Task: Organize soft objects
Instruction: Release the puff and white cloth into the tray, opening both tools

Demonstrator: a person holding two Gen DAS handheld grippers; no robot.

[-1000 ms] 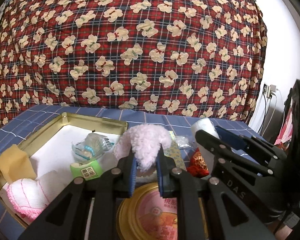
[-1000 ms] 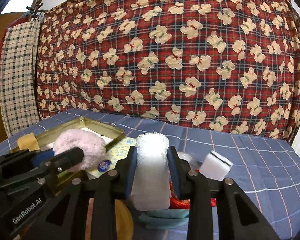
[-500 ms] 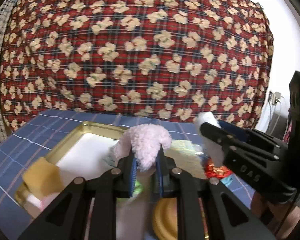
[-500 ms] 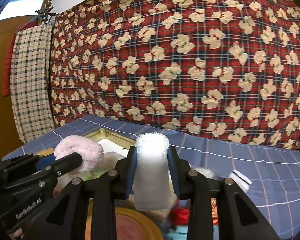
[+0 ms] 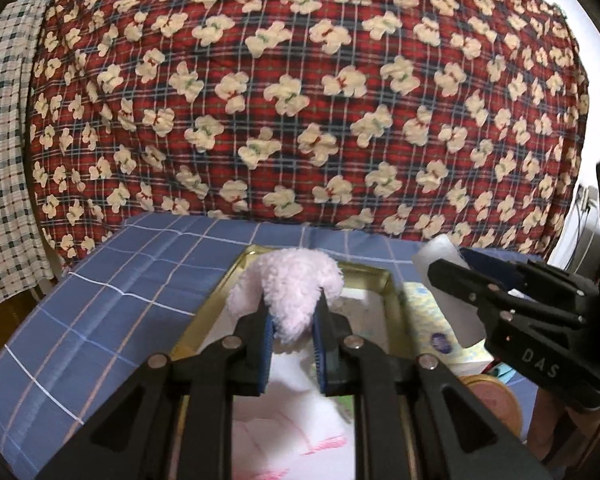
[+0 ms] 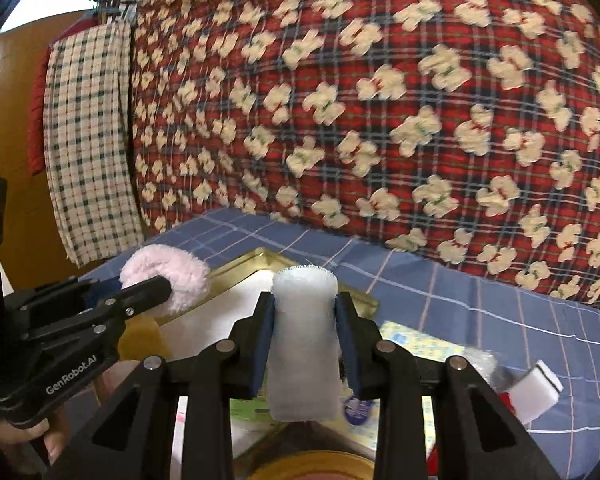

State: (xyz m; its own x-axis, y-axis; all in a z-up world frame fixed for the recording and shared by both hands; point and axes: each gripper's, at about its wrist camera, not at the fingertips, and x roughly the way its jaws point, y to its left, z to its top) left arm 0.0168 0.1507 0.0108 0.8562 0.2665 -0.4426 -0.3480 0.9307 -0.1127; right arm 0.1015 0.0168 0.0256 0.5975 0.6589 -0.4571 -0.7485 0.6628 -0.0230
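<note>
My left gripper (image 5: 292,320) is shut on a fluffy pink plush piece (image 5: 288,280), held above the gold rectangular tin (image 5: 392,284) with its white lining. The same pink plush piece (image 6: 166,276) shows at the left of the right wrist view, in the left gripper (image 6: 156,286). My right gripper (image 6: 304,312) is shut on a white fabric roll (image 6: 303,344), upright between the blue pads, over the tin's far corner (image 6: 360,300). In the left wrist view the right gripper (image 5: 440,268) stands to the right with the white roll (image 5: 436,250) partly hidden behind its fingers.
A blue checked cloth (image 5: 112,300) covers the surface, with a red plaid quilt (image 5: 300,100) behind. A white sponge block (image 6: 540,392), a yellow printed packet (image 6: 412,340) and a round gold lid (image 5: 492,396) lie right of the tin. A pink-striped cloth (image 5: 300,444) lies inside it.
Both grippers have swung left and risen a little, each keeping its hold. The tin's contents have slid down out of view and more bare blue cloth shows on the left.
</note>
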